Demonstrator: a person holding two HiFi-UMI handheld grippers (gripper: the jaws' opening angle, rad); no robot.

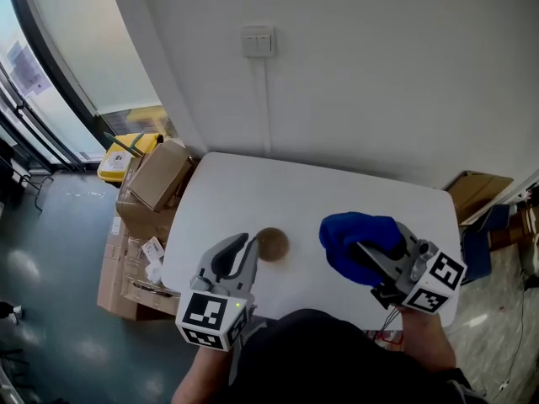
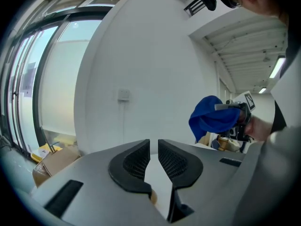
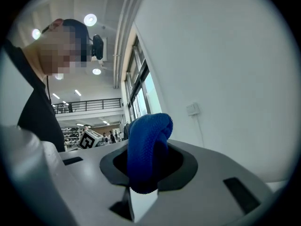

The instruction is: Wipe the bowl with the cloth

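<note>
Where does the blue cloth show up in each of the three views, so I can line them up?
Head view: lower right of centre, the blue cloth bunched on the right tool.
Left gripper view: right of centre, at mid-height.
Right gripper view: dead centre, clamped between that tool's jaws.
Shared landmark: the wall switch, visible in all three views.
</note>
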